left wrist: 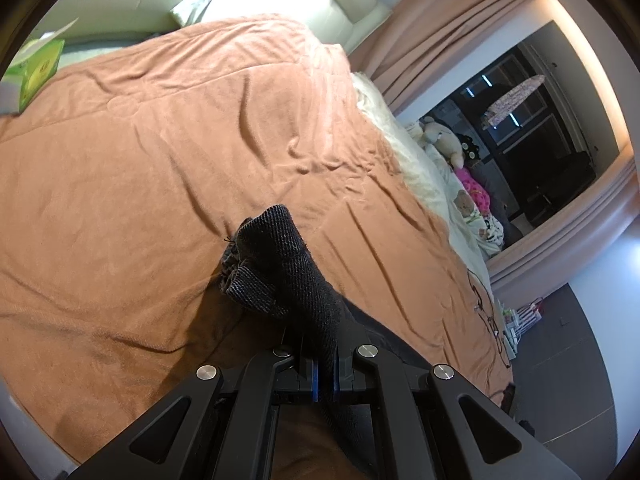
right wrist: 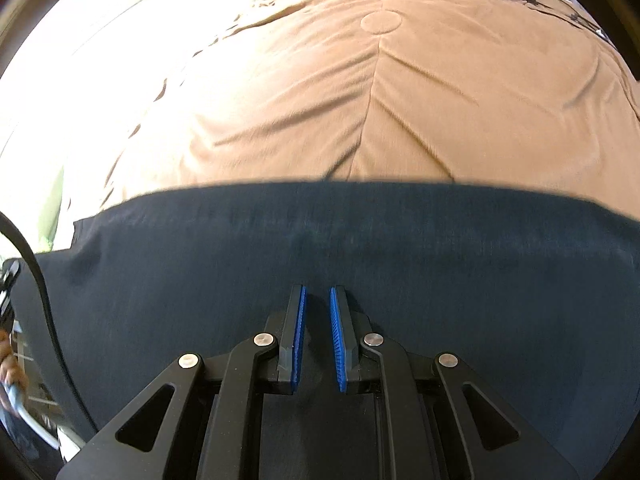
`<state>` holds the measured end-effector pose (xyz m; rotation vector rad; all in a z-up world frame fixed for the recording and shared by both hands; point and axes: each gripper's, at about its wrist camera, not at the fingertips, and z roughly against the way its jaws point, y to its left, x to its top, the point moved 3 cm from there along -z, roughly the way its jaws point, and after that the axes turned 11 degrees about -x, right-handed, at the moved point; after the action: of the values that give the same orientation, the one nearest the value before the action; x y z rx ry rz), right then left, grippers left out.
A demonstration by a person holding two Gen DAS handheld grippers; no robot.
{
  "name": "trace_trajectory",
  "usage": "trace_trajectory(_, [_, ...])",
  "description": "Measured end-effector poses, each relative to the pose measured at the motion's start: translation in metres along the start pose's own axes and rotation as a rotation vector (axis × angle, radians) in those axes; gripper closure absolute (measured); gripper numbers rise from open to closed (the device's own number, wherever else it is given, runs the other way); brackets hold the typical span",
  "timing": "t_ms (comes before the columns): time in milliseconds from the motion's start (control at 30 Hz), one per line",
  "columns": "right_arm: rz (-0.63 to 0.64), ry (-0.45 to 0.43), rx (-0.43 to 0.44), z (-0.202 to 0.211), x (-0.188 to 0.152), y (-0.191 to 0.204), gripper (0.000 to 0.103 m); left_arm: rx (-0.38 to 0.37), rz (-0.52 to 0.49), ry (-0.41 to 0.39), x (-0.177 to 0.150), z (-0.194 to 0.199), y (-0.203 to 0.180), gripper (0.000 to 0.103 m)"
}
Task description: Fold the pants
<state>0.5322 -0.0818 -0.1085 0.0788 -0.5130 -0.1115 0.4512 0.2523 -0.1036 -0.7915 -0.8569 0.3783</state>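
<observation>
The pants are dark navy cloth lying on an orange-brown blanket. In the left wrist view my left gripper (left wrist: pixel 325 364) is shut on a bunched corner of the pants (left wrist: pixel 276 264), which sticks up past the fingertips above the blanket (left wrist: pixel 160 160). In the right wrist view the pants (right wrist: pixel 200 280) lie spread flat across the lower half, their far edge straight across the blanket (right wrist: pixel 360 100). My right gripper (right wrist: pixel 318 296) hovers over the cloth with its blue pads slightly apart and nothing between them.
A green tissue box (left wrist: pixel 36 68) sits at the far left of the bed. Stuffed toys (left wrist: pixel 444 140) and white bedding lie along the bed's right side, by curtains and a dark window. A black cable (right wrist: pixel 40 300) hangs at the right wrist view's left edge.
</observation>
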Motion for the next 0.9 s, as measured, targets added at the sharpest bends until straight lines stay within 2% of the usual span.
trace_trajectory(167, [-0.004,-0.008,0.007,-0.007,0.013,-0.009,0.096,-0.027,-0.044,-0.009,0.005,0.002,-0.021,0.099])
trace_trajectory(300, [0.011,0.003,0.029,0.000,0.000,-0.012,0.096,-0.036,-0.092,-0.020,0.010,0.004,-0.047,0.099])
trace_trajectory(567, [0.091,0.065,0.133,0.027,-0.065,-0.008,0.096,-0.088,-0.178,-0.022,0.015,0.004,-0.111,0.099])
trace_trajectory(900, [0.126,0.045,0.196,0.057,-0.126,-0.016,0.096,-0.157,-0.319,-0.008,0.012,0.003,-0.211,0.099])
